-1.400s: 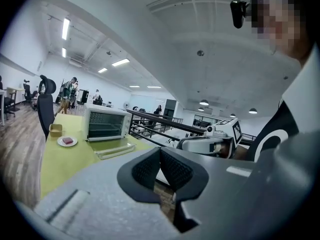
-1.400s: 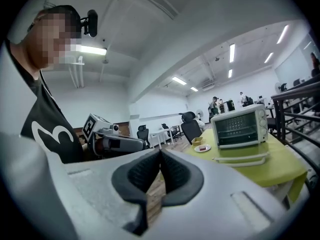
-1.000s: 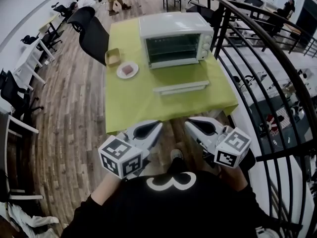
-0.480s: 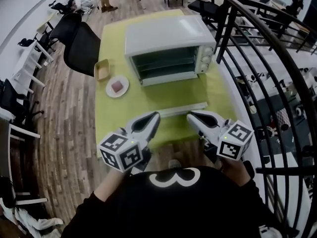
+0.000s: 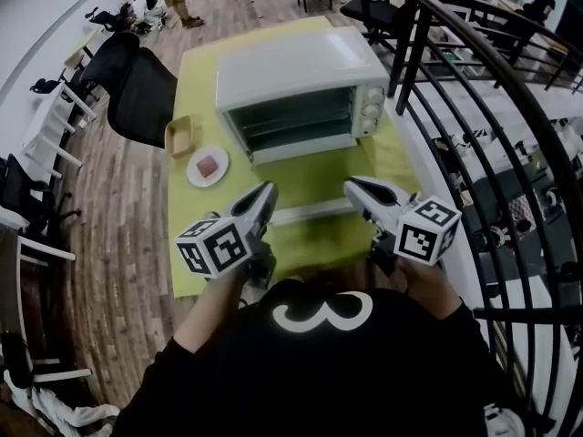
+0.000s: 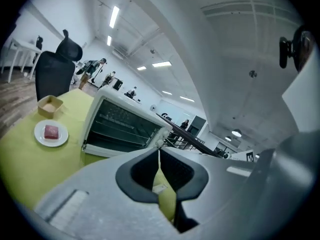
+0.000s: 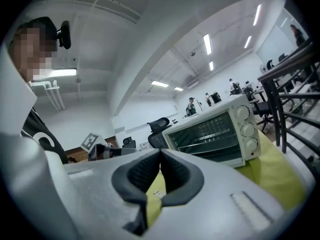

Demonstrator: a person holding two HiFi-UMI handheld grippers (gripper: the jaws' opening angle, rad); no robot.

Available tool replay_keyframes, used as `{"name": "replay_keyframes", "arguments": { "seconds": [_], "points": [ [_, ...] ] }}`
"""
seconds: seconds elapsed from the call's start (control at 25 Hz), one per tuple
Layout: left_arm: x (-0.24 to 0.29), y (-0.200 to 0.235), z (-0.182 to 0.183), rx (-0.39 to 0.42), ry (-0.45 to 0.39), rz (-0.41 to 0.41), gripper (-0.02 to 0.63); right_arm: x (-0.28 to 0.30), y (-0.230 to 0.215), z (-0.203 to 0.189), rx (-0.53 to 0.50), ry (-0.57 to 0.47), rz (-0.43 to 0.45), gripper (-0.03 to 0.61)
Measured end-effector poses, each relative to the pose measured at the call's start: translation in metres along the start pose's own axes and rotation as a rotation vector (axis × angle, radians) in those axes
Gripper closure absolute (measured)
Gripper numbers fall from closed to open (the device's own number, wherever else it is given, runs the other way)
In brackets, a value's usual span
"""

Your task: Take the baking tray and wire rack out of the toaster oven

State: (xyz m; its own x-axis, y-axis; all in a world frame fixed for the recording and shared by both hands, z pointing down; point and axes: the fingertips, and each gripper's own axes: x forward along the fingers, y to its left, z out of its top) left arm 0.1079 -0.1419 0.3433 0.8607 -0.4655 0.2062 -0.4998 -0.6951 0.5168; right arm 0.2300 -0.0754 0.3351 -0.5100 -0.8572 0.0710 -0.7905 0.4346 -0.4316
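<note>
Holds left gripper (image 5: 267,191) and right gripper (image 5: 352,186) pressed together, empty, side by side at centre, facing the open toaster oven (image 5: 291,62) above, likely to reach inside.

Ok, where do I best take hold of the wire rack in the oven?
Probably its front bar, coming in level from the front, over the dropped door. The wire rack lies flat inside the toaster oven, so only that edge is exposed.

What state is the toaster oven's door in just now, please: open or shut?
Open. The door lies folded down flat on the table before the toaster oven, and the shelves inside show plainly.
</note>
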Motion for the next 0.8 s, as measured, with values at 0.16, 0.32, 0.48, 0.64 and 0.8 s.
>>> {"name": "replay_keyframes", "arguments": {
  "seconds": [0.16,0.32,0.48,0.64,0.8],
  "points": [
    [0.015,0.017,-0.002,-0.092,-0.023,-0.056,0.6,0.016,-0.027,-0.007,0.143,0.003,0.004,0.575],
    [0.035,0.045,-0.012,-0.261,-0.004,-0.075,0.597,0.035,-0.055,-0.013,0.273,0.0,-0.012,0.575],
    [0.064,0.074,-0.005,-0.448,-0.047,-0.121,0.506,0.059,-0.09,-0.017,0.356,0.014,-0.049,0.575],
    [0.092,0.112,0.004,-0.571,-0.099,-0.093,0.469,0.084,-0.134,-0.018,0.468,-0.023,-0.113,0.486],
    [0.119,0.154,0.008,-0.639,-0.152,-0.017,0.442,0.107,-0.181,-0.02,0.608,-0.103,-0.19,0.423]
  ]
}}
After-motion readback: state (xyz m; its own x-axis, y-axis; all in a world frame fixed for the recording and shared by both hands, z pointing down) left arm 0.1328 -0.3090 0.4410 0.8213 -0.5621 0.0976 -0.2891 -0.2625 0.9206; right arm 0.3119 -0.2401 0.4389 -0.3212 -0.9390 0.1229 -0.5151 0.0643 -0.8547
